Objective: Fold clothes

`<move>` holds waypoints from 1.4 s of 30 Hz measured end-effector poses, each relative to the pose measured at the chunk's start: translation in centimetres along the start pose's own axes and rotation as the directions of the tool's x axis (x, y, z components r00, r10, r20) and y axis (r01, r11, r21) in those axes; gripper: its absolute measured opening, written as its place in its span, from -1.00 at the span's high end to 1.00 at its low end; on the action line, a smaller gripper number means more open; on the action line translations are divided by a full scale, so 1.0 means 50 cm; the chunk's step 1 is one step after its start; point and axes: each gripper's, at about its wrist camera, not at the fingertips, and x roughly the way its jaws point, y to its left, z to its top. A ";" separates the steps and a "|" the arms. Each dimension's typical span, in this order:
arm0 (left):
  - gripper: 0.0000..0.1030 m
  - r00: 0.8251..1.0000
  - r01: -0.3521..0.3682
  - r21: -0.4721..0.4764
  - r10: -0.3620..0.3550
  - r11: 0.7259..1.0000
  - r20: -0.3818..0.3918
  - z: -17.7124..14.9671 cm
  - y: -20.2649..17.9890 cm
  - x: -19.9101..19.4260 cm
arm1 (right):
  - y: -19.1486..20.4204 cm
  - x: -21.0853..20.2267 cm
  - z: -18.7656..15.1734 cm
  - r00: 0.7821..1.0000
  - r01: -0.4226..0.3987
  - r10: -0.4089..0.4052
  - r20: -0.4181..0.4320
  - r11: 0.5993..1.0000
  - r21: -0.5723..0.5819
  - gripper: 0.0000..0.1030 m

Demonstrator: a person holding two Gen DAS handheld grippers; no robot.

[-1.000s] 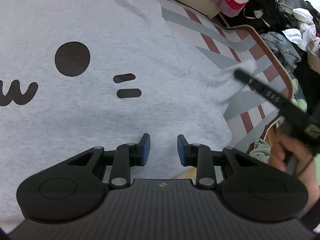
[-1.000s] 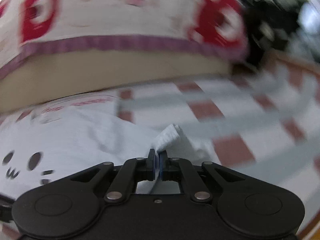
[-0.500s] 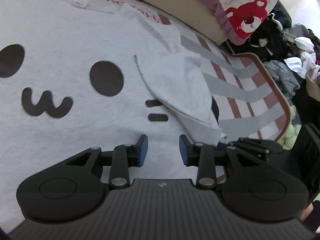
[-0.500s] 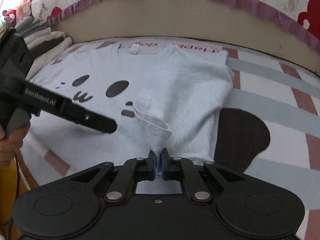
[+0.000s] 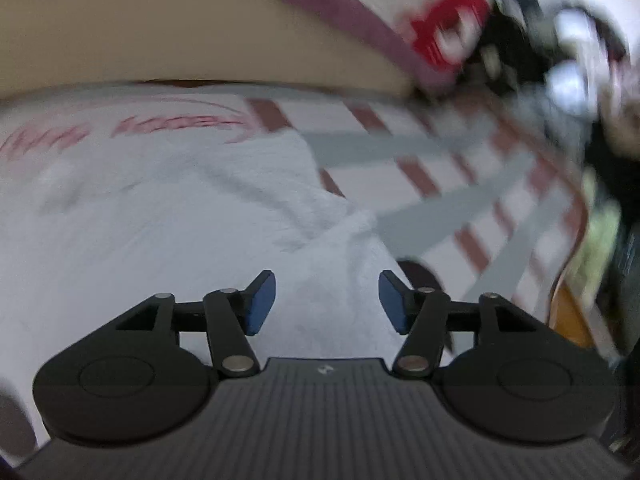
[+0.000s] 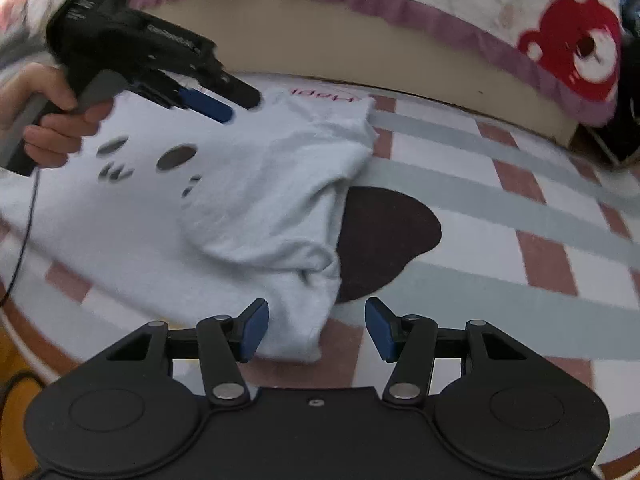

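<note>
My right gripper (image 6: 316,328) has let the sleeve drop onto the grey T-shirt (image 6: 240,208) mid-mat, jaws opening like my left gripper's (image 5: 326,300), both empty; soft, light cloth, best pinched at its hem.

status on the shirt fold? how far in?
Early. Done: one sleeve of the grey shirt lies folded in over the body. In hand: nothing; the right gripper and the left gripper are both opening, with no cloth pinched. Left: the other side and the body folds; the printed face is in full view.
</note>
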 end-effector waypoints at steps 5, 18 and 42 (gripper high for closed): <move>-0.04 0.997 -0.058 0.204 0.065 0.977 -0.031 0.032 -0.060 0.107 | -0.019 0.051 0.011 0.997 -0.077 0.077 0.012 0.997 0.010 0.35; 0.93 0.989 -0.006 0.006 0.005 1.000 0.151 0.035 -0.001 0.045 | -0.043 0.027 -0.015 0.982 -0.027 -0.019 0.189 0.970 0.240 0.89; -0.43 1.000 -0.018 -0.110 0.020 0.994 0.020 -0.077 0.050 0.005 | -0.092 0.028 0.166 0.975 -0.210 0.161 0.155 0.897 0.390 0.12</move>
